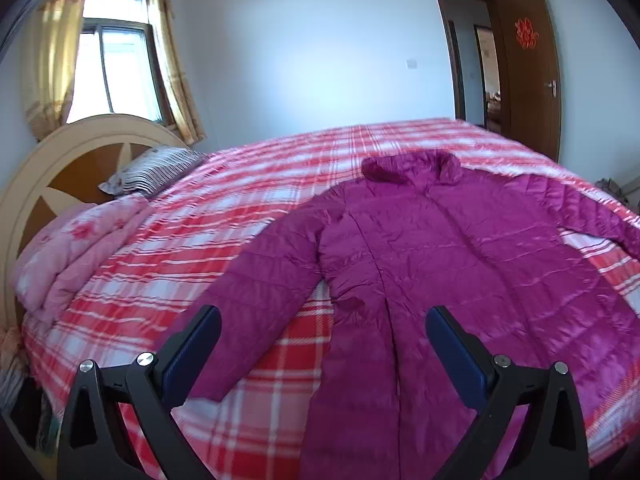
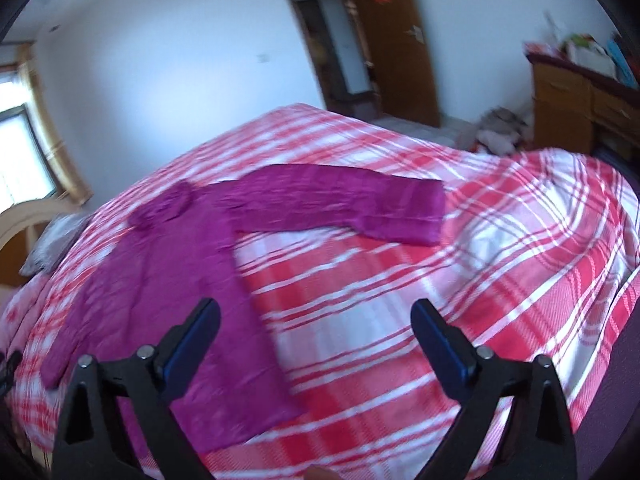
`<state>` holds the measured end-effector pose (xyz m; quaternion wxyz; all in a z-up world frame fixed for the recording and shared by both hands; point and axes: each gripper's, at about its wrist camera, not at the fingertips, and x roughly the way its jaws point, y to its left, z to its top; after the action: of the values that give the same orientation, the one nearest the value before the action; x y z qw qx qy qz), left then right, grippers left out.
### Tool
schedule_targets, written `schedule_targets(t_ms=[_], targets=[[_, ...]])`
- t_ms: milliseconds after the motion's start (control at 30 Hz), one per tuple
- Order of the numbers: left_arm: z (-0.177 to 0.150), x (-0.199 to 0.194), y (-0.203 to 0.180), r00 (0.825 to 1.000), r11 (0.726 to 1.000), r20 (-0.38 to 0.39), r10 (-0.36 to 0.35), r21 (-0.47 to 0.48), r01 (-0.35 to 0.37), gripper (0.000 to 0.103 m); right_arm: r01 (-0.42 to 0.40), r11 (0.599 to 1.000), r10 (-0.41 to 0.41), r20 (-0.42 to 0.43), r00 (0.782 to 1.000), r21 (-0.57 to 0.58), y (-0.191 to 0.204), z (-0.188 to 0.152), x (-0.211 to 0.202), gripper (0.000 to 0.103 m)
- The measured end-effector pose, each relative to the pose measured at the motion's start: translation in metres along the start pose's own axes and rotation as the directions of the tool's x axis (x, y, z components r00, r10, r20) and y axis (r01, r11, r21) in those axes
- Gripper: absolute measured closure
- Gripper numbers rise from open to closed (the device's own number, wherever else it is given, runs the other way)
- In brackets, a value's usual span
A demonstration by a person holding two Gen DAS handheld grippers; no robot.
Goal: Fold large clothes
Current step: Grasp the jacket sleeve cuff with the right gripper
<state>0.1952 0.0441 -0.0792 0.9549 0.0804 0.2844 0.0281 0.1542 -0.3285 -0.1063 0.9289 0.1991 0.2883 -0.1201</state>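
Observation:
A magenta quilted jacket (image 1: 432,256) lies spread flat, front up, on a bed with a red-and-white plaid cover (image 1: 192,240). Its collar points to the far side and both sleeves are stretched out. My left gripper (image 1: 323,320) is open and empty, above the jacket's lower part and its left sleeve (image 1: 256,296). In the right wrist view the jacket (image 2: 168,288) lies to the left, with its right sleeve (image 2: 344,208) stretched across the plaid cover (image 2: 460,280). My right gripper (image 2: 316,316) is open and empty above the cover, just right of the jacket's hem.
A folded pink floral quilt (image 1: 76,252) and a striped pillow (image 1: 152,170) lie by the headboard (image 1: 44,176) at left. A window with curtains (image 1: 112,64) is behind. An open brown door (image 1: 528,68) is at the far right. A wooden cabinet (image 2: 580,100) stands right of the bed.

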Motion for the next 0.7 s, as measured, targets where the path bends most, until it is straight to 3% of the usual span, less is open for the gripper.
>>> schedule_targets(t_ms=[233, 433, 533, 567, 600, 700], targets=[[0.01, 0.08, -0.022, 0.998, 1.0, -0.065, 0.01, -0.008, -0.011, 0.001, 0.178, 0.977, -0.171, -0.071, 0.983, 0.115, -0.069, 0.057, 0.074, 0.02], [0.018, 0.128, -0.026, 0.995, 0.999, -0.098, 0.036, -0.036, -0.04, 0.001, 0.23, 0.966, -0.214, -0.136, 0.967, 0.12, -0.083, 0.072, 0.119, 0.032], [0.021, 0.145, -0.033, 0.993, 0.998, -0.103, 0.051, -0.021, -0.053, 0.001, 0.239, 0.97, -0.227, -0.184, 0.956, 0.043, -0.075, 0.067, 0.141, 0.048], [0.021, 0.149, -0.034, 0.993, 0.998, -0.109, 0.056, -0.017, -0.058, 0.001, 0.257, 0.966, -0.254, -0.169, 0.952, 0.0, -0.07, 0.065, 0.142, 0.053], [0.019, 0.155, -0.036, 0.991, 0.998, -0.118, 0.067, -0.014, -0.069, 0.001, 0.246, 0.969, -0.246, -0.158, 0.956, -0.019, -0.067, 0.065, 0.14, 0.07], [0.011, 0.168, -0.037, 0.984, 0.997, -0.163, 0.073, -0.026, -0.078, 0.001, 0.24, 0.97, -0.243, -0.13, 0.961, -0.038, -0.065, 0.073, 0.134, 0.085]])
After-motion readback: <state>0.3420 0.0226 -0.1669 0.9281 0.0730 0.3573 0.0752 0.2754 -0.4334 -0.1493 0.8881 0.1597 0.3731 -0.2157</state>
